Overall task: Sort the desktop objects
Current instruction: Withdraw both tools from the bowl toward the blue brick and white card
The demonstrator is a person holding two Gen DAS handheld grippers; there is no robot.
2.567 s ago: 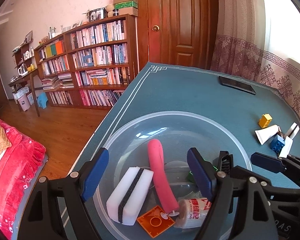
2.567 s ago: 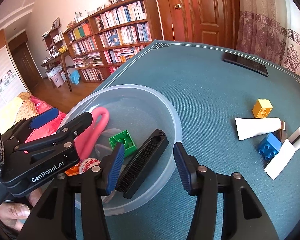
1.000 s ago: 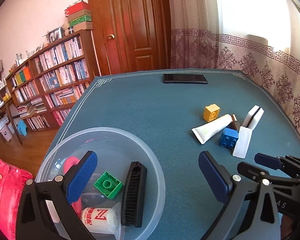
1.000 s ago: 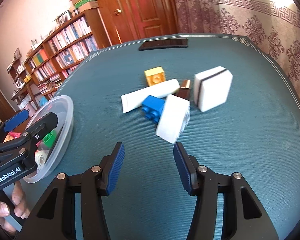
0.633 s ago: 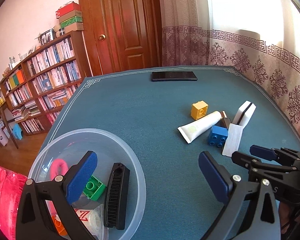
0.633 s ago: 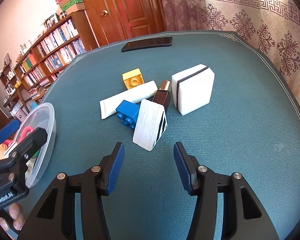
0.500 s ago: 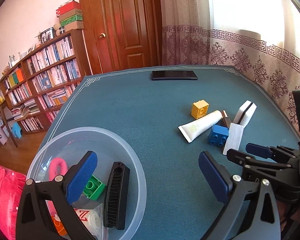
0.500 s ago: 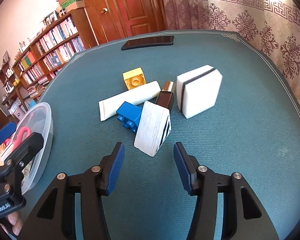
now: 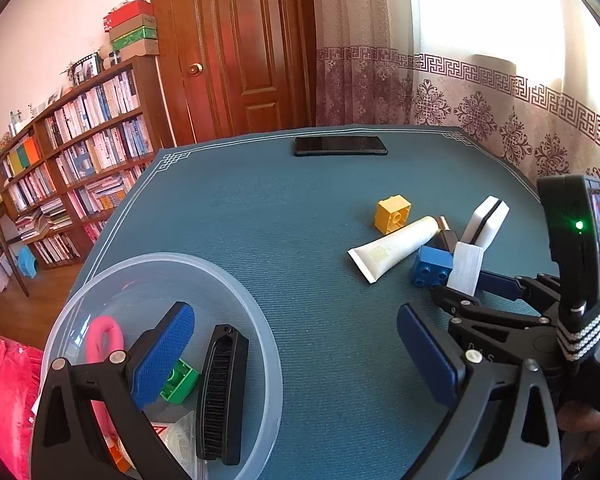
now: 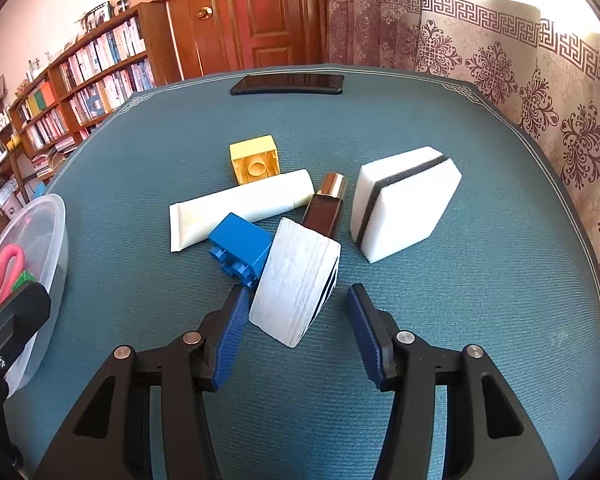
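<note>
- My right hand-held gripper [image 10: 294,326] is released, its jaws flanking the white block [image 10: 296,282].
- My left hand-held gripper [image 9: 296,356] is released; its left finger overhangs the clear bowl [image 9: 260,320].

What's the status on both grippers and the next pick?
Right gripper open, straddling white block. Left gripper open, empty. Blue brick touching the block's left side.

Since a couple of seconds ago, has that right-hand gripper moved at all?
Yes. The right gripper swung away from the clear bowl, now at the view's left edge, and closed in on the white block.
</note>
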